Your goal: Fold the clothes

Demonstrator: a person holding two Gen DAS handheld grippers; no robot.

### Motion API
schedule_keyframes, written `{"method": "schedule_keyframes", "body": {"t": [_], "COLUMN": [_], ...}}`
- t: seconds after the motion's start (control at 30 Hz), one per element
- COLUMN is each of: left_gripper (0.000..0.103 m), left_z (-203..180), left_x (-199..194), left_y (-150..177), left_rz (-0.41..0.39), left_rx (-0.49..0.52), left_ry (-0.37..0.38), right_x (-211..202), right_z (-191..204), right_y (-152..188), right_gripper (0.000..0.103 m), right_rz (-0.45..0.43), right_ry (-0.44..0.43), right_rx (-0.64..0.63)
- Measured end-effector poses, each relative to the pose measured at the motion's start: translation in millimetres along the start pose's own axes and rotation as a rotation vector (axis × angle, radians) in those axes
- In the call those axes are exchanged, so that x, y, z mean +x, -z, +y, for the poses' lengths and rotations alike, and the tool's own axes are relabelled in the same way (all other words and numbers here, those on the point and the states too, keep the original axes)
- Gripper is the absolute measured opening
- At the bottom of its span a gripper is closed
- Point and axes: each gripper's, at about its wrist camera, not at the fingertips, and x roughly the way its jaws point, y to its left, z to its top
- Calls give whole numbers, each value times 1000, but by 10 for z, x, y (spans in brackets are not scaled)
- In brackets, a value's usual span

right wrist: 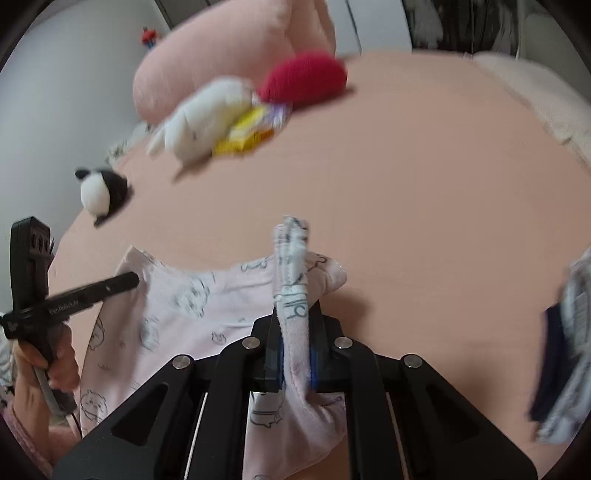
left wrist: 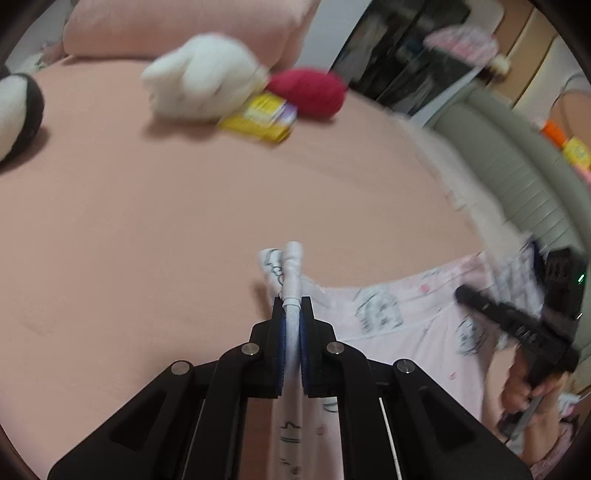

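Observation:
A pale pink garment with cartoon prints (left wrist: 399, 317) hangs stretched between both grippers above the pink bed sheet (left wrist: 184, 206). My left gripper (left wrist: 292, 306) is shut on a bunched white edge of it. My right gripper (right wrist: 294, 314) is shut on another bunched edge of the garment (right wrist: 173, 306). Each gripper shows in the other's view, the right one (left wrist: 517, 325) at the right and the left one (right wrist: 55, 302) at the left, each held by a hand.
On the bed's far side lie a white plush toy (left wrist: 199, 81), a red plush (left wrist: 306, 92), a yellow packet (left wrist: 258, 118), a black-and-white plush (right wrist: 101, 190) and a pink pillow (left wrist: 184, 26). Patterned clothes (right wrist: 569, 350) lie at the right. A grey padded frame (left wrist: 517, 158) borders the bed.

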Motion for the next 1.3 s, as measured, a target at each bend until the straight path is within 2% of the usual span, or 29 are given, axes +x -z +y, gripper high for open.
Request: {"method": "schedule_keyframes", "body": {"t": [0.03,0.1,0.17,0.23,0.27,0.3,0.33,0.37,0.4,0.43,0.53,0.57,0.7,0.8,0.83,0.9,0.93,0.97,1.03,1.13,1.17,1.23,1.3], "left_gripper": [6,7,16,25,27,27,27,31,34,42,43,43,45,46,45,45,45,46,46,46,46,46,48], "left_z": [-66,-121,-122,-64,-5,63,130,198,246,288,234,193,21,-108,-94,-75,-84,-99,-138,-173,-183,-150,-61], "left_x": [8,117,266,429,415,373,331,289,223,149,80,67,-144,-309,-413,-764,-945,-1064,-1222,-1327,-1362,-1395,-1393], "left_y": [-29,-51,-24,40,36,21,6,-9,-21,-32,48,89,477,778,912,1206,1336,1453,1673,1986,2091,2230,2311], "left_rz": [-12,9,50,119,118,105,92,79,55,28,51,69,134,182,174,84,23,-3,-15,34,51,69,81], "left_rx": [7,22,42,95,78,48,18,-12,-46,-81,-99,-98,-106,-112,-114,-147,-174,-193,-224,-243,-249,-281,-326], "left_ry": [5,-42,-115,-289,-310,-310,-310,-310,-257,-189,-82,-50,-45,-47,-65,-215,-283,-276,-213,-148,-128,-137,-179], "right_x": [-53,-121,-11,150,229,289,283,216,135,63,-158,-223,-448,-666,-743,-894,-950,-996,-1097,-1275,-1317,-1319,-1199], "right_z": [-20,-99,-289,-469,-516,-550,-555,-528,-492,-454,-345,-313,-62,224,311,426,460,485,515,500,492,495,588], "right_y": [-15,-29,27,111,159,199,200,177,152,150,249,306,681,1161,1332,1634,1779,1922,2140,2291,2340,2421,2459], "right_gripper": [8,8,9,11,12,13,18,28,32,33,33,34,34,34,35,38,43,44,44,45,50,53,53], "right_rz": [-12,-23,15,68,85,92,85,63,36,15,-9,4,90,142,158,170,179,191,198,178,177,174,199], "right_ry": [25,65,91,119,130,137,143,167,200,230,308,297,146,67,49,32,33,39,29,-53,-96,-121,-81], "right_rx": [-8,-6,38,80,95,109,123,123,116,103,83,97,160,165,165,172,180,191,204,253,279,311,318]}}
